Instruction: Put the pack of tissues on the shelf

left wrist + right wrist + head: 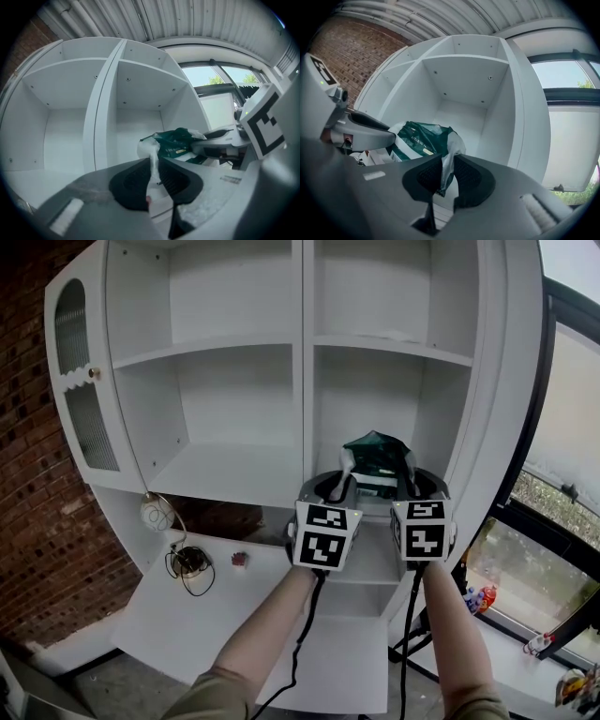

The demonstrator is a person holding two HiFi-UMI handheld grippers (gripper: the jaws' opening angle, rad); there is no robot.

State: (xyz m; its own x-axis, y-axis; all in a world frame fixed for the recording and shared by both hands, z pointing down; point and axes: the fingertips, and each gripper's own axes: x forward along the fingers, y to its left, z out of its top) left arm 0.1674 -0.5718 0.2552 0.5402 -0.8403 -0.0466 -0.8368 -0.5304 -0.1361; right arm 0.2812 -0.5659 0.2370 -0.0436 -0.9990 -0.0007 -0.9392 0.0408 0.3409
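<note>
A green and white pack of tissues (377, 459) hangs in front of the lower right compartment of the white shelf unit (305, 362), just above that compartment's board. My left gripper (343, 486) is shut on the wrapper's left end, a white flap pinched between its pads (152, 174). My right gripper (410, 486) is shut on the wrapper's right end (446, 164). In the left gripper view the pack (173, 141) sits past the jaws, with the right gripper (220, 140) beside it. The right gripper view shows the pack (423, 139) low in the compartment.
The unit's fold-down desk board (187, 606) carries a round lamp with a coiled cable (187, 563) and a small red object (240, 560). A glazed cabinet door (80, 390) stands open at the left. A brick wall (28, 474) is at left, windows (562, 474) at right.
</note>
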